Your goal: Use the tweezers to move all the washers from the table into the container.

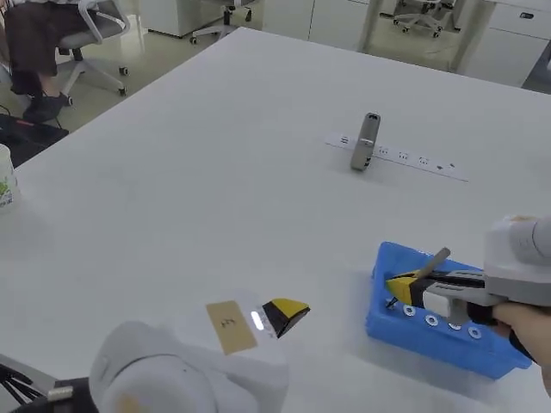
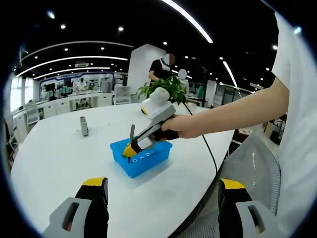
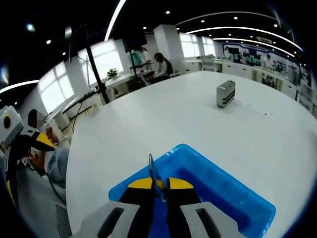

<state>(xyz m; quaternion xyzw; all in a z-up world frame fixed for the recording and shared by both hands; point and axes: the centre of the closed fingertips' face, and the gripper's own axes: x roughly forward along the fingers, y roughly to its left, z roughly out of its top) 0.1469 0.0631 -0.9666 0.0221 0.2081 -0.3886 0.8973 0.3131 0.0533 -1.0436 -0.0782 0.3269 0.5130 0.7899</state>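
Marks on the tan label [image 1: 231,326] atop the left claw [image 2: 163,183] are too small to read, that claw spread wide and empty above the worktop [image 1: 215,172], while the right claw [image 3: 159,184] pinches the tweezers [image 3: 152,171] over the blue container [image 3: 223,191], pale rings [image 1: 430,321], perhaps washers, lining its near wall.

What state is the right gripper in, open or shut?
Shut. The right gripper has its yellow-tipped jaws pressed together on the tweezers, over the blue container.
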